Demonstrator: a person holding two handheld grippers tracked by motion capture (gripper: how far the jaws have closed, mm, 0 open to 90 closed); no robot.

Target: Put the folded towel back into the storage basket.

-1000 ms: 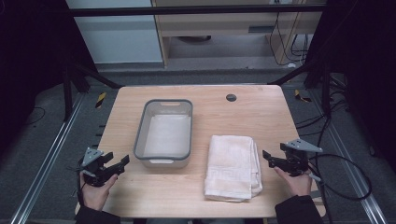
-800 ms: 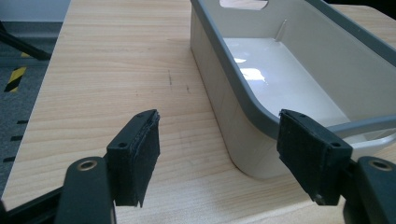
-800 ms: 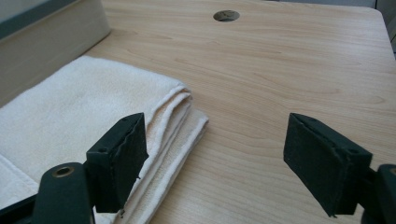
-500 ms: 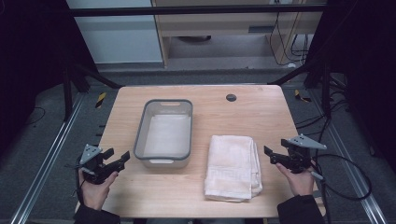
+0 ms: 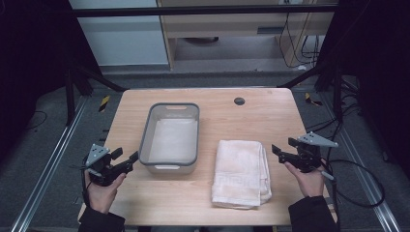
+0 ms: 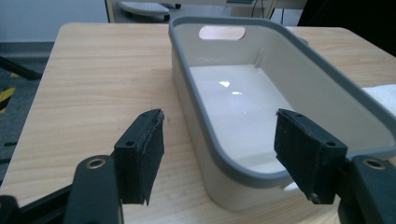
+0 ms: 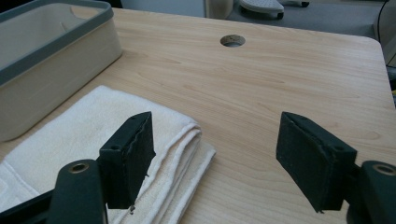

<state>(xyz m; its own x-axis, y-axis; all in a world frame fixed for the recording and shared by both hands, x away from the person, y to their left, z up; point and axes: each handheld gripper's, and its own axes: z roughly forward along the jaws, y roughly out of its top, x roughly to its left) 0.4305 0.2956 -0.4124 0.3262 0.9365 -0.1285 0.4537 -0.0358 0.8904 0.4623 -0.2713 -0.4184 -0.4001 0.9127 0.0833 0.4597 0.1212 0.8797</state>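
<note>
Folded towel (image 5: 240, 173), bench (image 5: 270, 113) at 5 o'clock of grey tub (image 5: 170, 137): soft, light, limp; pinch its layered edge. Left gripper (image 5: 126, 160) and right gripper (image 5: 278, 152): jaws spread, just been narrowing, nothing between.

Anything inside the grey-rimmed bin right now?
The bin looks empty: bare white floor with glare in the left gripper view, plus a handle cutout in the far wall. Its near wall hides the closest strip of floor.

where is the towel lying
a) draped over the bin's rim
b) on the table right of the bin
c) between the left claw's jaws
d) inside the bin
b: the folded towel lies flat on the table, beside the bin and apart from it.
</note>
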